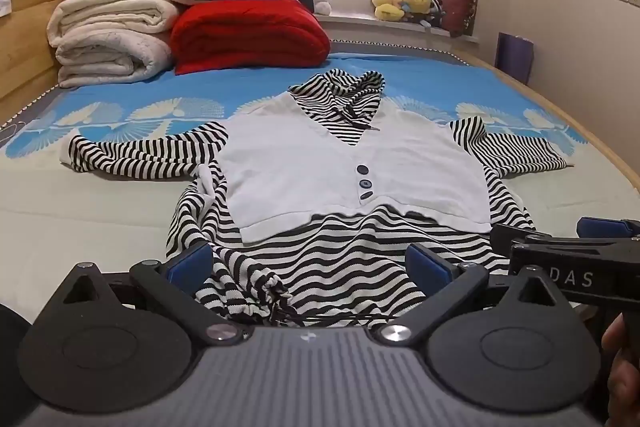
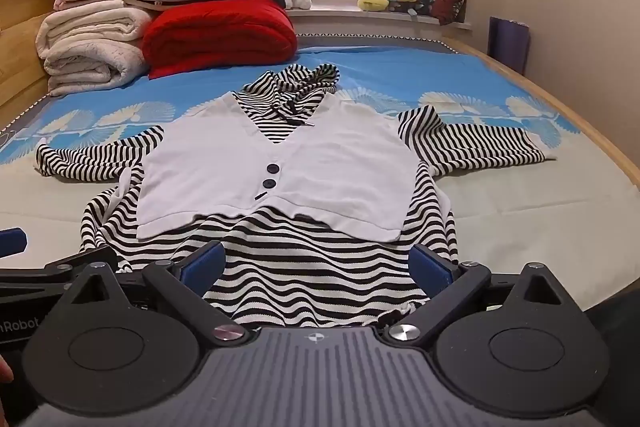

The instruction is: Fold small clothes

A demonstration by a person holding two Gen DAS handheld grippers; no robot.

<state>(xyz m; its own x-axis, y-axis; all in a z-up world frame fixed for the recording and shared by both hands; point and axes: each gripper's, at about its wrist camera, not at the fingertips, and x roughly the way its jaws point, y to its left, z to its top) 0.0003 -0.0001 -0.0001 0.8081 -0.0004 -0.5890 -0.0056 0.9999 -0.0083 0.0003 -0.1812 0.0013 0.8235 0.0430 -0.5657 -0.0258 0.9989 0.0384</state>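
striped top (image 1: 320, 259) is spread flat on the bed (image 1: 80, 227); soft and limp, it is best pinched at the hem; left claw (image 1: 308, 263) and right claw (image 2: 318, 263) are held released, empty.

My left gripper (image 1: 310, 265) tilts forward and down, its blue-padded fingers (image 1: 192, 261) spread as wide as they go, nothing pinched between them. My right gripper (image 2: 320, 263) sits just beside it at the same downward slant, fingers (image 2: 434, 265) equally wide apart and gripping nothing. My right hand (image 1: 622, 363) shows at the edge.
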